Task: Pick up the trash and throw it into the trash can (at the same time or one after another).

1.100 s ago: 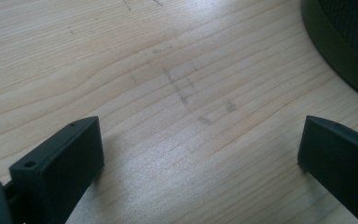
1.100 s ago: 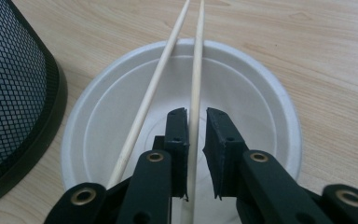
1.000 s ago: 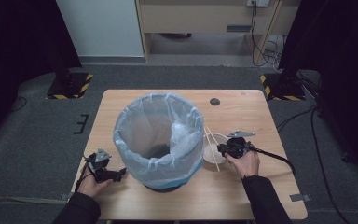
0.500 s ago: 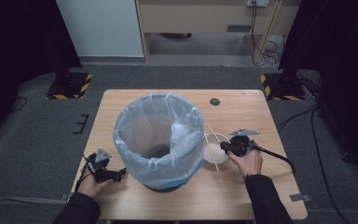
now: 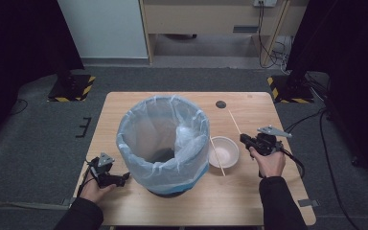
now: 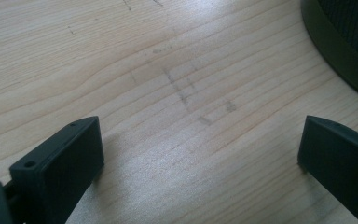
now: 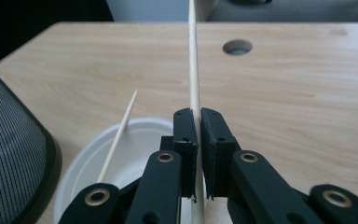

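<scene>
- Wooden chopstick (image 7: 194,65) clamped tight between the black jaws of the right gripper (image 7: 198,126), and in the right gripper view it runs straight out ahead, off the top of the picture.
- From the high view the same chopstick (image 5: 234,121) shows as a thin pale line slanting away from the right gripper (image 5: 245,139) toward the far side of the table (image 5: 268,191).
- Second chopstick (image 5: 217,156) lies across the white bowl (image 5: 226,152), one end sticking out past the near rim; in the right gripper view it leans out of the bowl (image 7: 135,140) to the left of the jaws.
- Bowl sits just to the right of the big bin lined with a pale blue bag (image 5: 163,139), right hand (image 5: 268,163) just beside it.
- Over at the left, the left gripper (image 5: 123,178) rests low by the bin's base, its jaws spread wide with nothing but bare wood between them.
- Left gripper view confirms it: two black pads (image 6: 65,163) far apart, the dark foot of the bin (image 6: 340,51) curving in at the upper right.
- Small round hole (image 5: 221,104) in the tabletop sits at the far side, well clear of the bowl.
</scene>
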Demonstrator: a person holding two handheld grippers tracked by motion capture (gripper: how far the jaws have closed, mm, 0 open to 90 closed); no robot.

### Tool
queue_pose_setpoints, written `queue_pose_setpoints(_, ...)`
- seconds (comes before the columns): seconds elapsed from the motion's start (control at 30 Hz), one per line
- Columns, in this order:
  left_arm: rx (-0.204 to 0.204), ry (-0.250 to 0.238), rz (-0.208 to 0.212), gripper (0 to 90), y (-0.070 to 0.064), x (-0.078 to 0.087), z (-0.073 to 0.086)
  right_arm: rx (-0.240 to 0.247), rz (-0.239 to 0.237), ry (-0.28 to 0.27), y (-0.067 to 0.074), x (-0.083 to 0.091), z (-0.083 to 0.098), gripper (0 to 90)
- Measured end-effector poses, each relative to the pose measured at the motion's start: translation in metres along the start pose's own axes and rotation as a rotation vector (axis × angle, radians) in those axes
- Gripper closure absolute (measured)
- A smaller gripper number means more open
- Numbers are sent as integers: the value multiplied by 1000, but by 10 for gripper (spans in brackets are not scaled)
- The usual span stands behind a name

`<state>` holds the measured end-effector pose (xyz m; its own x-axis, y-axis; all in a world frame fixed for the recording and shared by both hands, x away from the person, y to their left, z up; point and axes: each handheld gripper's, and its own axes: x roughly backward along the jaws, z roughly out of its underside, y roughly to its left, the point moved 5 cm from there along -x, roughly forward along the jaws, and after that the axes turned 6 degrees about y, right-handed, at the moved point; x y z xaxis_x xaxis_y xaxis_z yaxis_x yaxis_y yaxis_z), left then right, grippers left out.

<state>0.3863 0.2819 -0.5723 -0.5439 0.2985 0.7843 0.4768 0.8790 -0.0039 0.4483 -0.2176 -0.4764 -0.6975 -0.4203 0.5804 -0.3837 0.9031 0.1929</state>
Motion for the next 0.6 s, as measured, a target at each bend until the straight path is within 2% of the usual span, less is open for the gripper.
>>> queue_pose_setpoints(0.17,0,0,0,0,0,0,0,-17,4,-51,-7,11,-7,857)
queue_pose_setpoints(0.27,0,0,0,0,0,0,0,-38,-3,-106,-11,21,-14,857)
queue_pose_setpoints(0.6,0,0,0,0,0,0,0,-38,-42,-222,-9,46,-34,857)
